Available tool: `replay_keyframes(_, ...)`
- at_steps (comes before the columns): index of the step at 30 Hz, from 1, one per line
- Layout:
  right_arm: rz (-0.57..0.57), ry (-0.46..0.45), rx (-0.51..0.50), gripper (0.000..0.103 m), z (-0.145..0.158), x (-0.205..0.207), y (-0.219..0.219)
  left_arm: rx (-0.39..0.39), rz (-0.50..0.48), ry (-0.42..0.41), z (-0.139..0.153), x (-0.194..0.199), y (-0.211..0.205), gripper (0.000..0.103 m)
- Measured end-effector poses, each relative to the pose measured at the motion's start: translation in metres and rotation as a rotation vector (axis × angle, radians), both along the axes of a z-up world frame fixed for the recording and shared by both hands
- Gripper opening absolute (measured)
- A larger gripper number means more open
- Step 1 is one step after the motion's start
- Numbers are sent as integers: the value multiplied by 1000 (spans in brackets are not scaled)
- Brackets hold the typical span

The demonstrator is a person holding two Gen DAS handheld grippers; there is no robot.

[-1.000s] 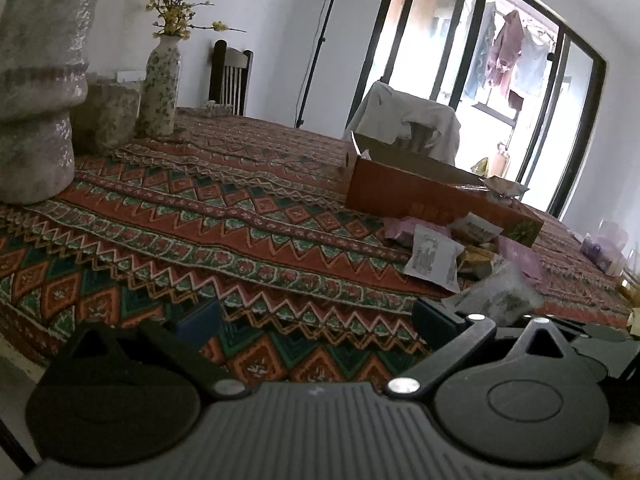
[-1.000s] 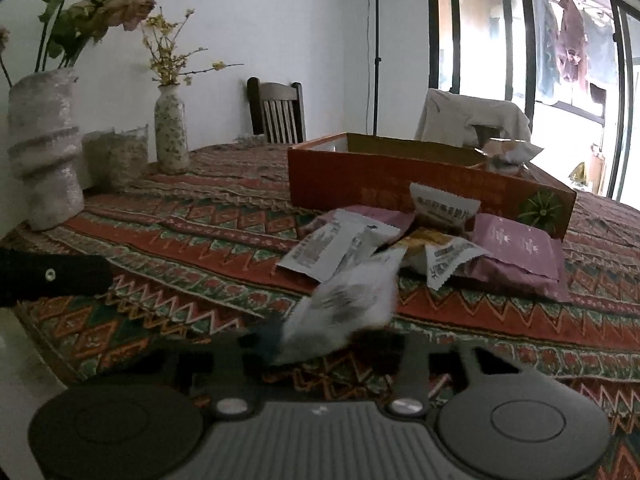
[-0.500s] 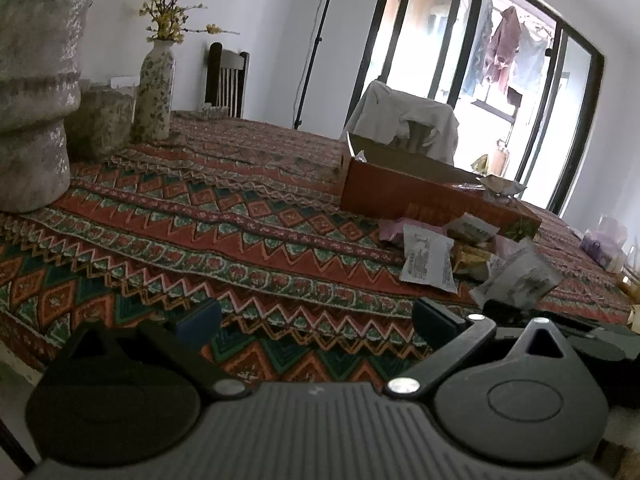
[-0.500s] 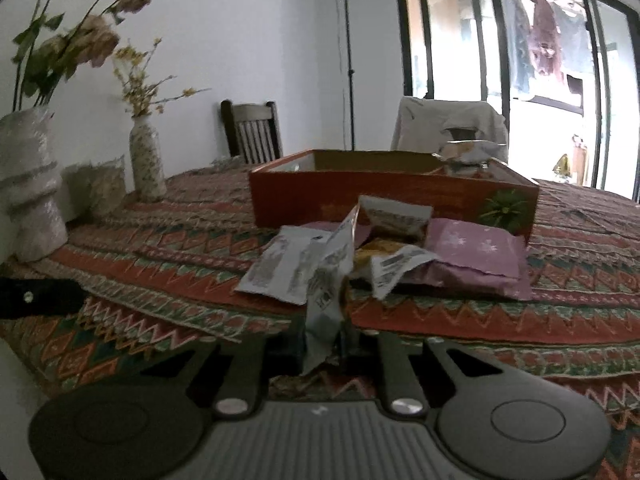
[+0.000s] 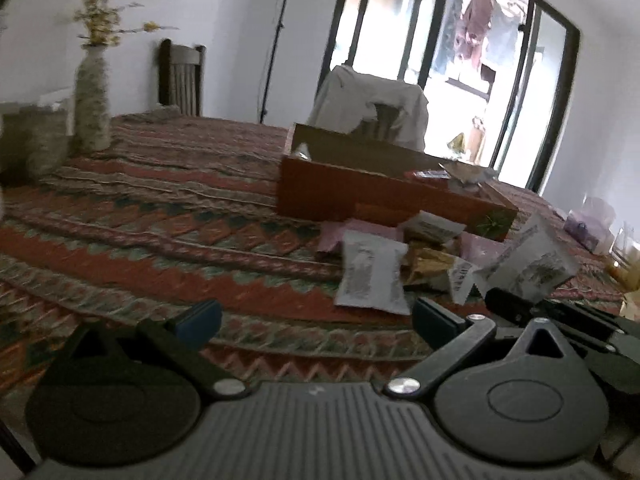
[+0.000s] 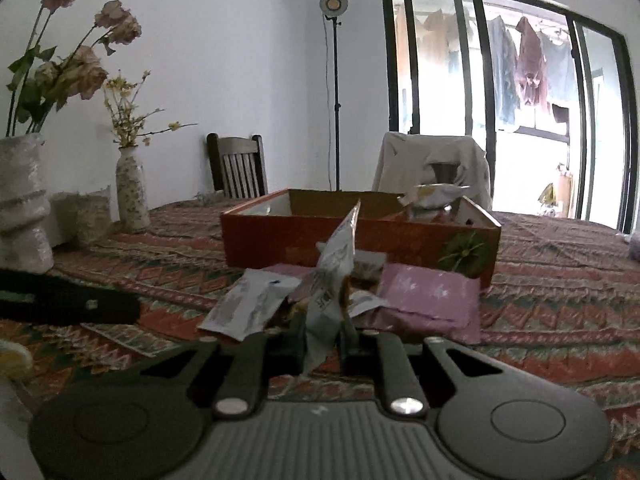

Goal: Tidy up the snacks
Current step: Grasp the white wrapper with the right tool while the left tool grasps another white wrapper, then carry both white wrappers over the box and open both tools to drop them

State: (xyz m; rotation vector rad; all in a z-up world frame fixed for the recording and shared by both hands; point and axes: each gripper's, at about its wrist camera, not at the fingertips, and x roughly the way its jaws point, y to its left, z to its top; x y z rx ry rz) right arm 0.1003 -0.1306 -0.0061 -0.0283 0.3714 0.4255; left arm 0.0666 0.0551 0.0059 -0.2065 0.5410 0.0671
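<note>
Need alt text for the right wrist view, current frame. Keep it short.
The right gripper is shut on a white snack packet held upright above a patterned tablecloth. Behind it lie loose packets, including a pink packet, before an open orange box. Two vases stand left.

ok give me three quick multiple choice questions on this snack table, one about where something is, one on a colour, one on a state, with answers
1. Where does the loose pile of snack packets lie?
A. inside the box
B. on the tablecloth in front of the box
C. on a chair

2. What colour is the outside of the cardboard box?
A. orange-red
B. blue
C. white

3. What is the right gripper doing?
A. open, holding nothing
B. shut on a white snack packet
C. shut on a vase

Answers: 1 B, the packets rest on the cloth against the box front. 2 A, its front wall is orange-red. 3 B, the jaws pinch the upright packet.
</note>
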Motion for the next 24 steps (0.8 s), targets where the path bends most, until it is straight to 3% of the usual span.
replay_keyframes(10, -74, 16, 20, 15, -6, 27, -29, -3, -8, 83, -14, 78, -27, 102)
replay_keyframes(12, -81, 7, 21, 15, -8, 30, -33, -6, 3, 108, -20, 89, -28, 90)
replay_keyframes(16, -73, 15, 26, 15, -10, 35, -36, 13, 18, 127, -25, 102, -30, 80)
replay_keyframes(19, -71, 17, 39, 15, -11, 39, -38, 37, -1, 121, -25, 106, -35, 46)
replay_keyframes(24, -65, 22, 36, 15, -10, 43, -40, 21, -13, 76, -19, 101, -38, 44)
